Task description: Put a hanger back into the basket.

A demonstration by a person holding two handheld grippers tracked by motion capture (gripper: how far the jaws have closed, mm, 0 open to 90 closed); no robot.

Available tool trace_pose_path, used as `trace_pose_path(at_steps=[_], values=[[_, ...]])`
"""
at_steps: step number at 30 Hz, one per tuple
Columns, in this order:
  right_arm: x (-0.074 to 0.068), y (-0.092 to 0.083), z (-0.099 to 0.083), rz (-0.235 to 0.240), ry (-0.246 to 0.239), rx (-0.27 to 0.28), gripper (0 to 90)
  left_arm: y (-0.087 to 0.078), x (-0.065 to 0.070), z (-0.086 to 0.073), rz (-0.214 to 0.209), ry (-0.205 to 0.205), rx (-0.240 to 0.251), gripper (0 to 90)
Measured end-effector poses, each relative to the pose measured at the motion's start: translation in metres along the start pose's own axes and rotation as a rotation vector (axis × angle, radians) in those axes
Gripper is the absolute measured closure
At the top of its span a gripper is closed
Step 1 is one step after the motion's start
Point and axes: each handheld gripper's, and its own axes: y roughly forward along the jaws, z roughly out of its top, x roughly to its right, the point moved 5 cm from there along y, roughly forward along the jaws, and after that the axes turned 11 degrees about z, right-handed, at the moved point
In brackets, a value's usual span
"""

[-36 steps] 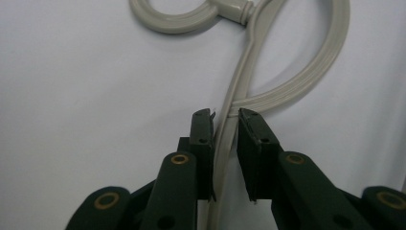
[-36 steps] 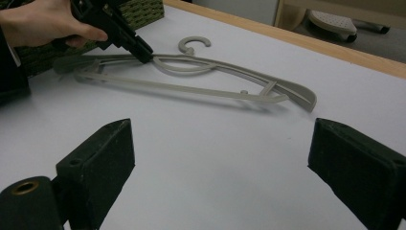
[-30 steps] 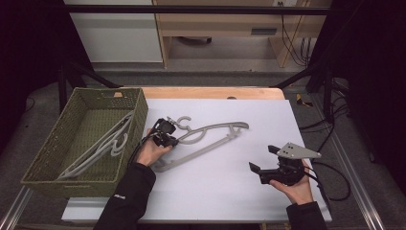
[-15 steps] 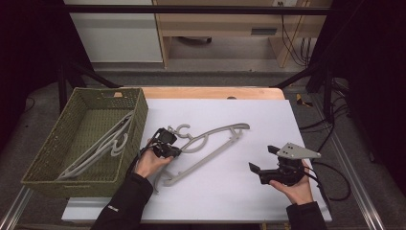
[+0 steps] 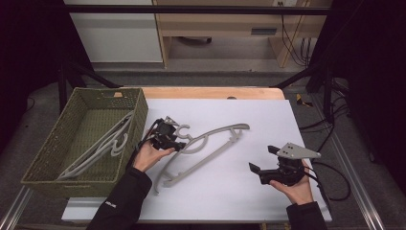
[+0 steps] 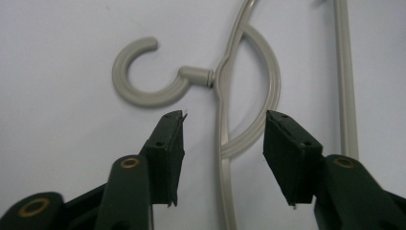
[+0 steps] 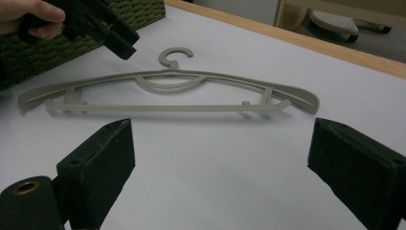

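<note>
hovering left gripper [image 6: 225,136] fingers just opened, hanger [image 6: 225,86] neck between untouched, right gripper [image 7: 220,158] fingers wide, empty

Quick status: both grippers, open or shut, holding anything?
Left gripper: jaws have just been opening, apart on either side of the grey hanger, not pressing it.
Right gripper: open, holding nothing.

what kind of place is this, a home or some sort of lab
Most likely a lab or recording workspace, not a home: a white table in a dark metal frame, loose cables on the floor, and a person working a grey hanger with hand-held grippers.
</note>
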Motion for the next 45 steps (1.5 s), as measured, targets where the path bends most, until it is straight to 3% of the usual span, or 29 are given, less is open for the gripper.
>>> trace_pose_path(at_steps=[4, 6, 11, 16, 20, 26, 31, 33, 35, 45], values=[[0.000, -0.001, 0.000, -0.002, -0.002, 0.003, 8.9, 0.008, 0.003, 0.013, -0.008, 0.008, -0.011, 38.6], [0.000, -0.001, 0.000, -0.001, -0.001, 0.003, 8.9, 0.015, 0.002, 0.016, 0.010, 0.013, -0.033, 38.5], [0.000, -0.002, 0.001, 0.002, 0.001, 0.004, 8.9, 0.027, 0.000, 0.017, 0.003, -0.003, -0.049, 39.9], [0.000, -0.002, 0.001, 0.002, 0.001, 0.007, 8.9, 0.041, 0.000, 0.010, -0.003, -0.001, -0.096, 47.5], [0.000, -0.001, 0.001, 0.001, 0.001, 0.003, 8.9, 0.048, 0.004, 0.005, -0.021, 0.043, -0.132, 54.5], [0.000, -0.001, 0.001, 0.001, 0.000, 0.003, 8.9, 0.054, 0.005, 0.001, -0.037, 0.038, -0.157, 66.5], [0.000, -0.001, 0.001, 0.002, -0.001, 0.003, 8.9, 0.054, 0.006, 0.001, -0.017, 0.050, -0.161, 71.3], [0.000, -0.001, 0.001, 0.001, -0.001, 0.002, 8.9, 0.053, 0.009, 0.001, 0.002, 0.072, -0.170, 73.4], [0.000, -0.001, 0.001, 0.002, -0.001, 0.002, 8.9, 0.053, 0.012, 0.001, 0.007, 0.082, -0.179, 79.0], [-0.001, 0.001, 0.000, 0.007, 0.000, -0.007, 8.8, 0.052, 0.015, 0.002, 0.023, 0.070, -0.183, 82.5]])
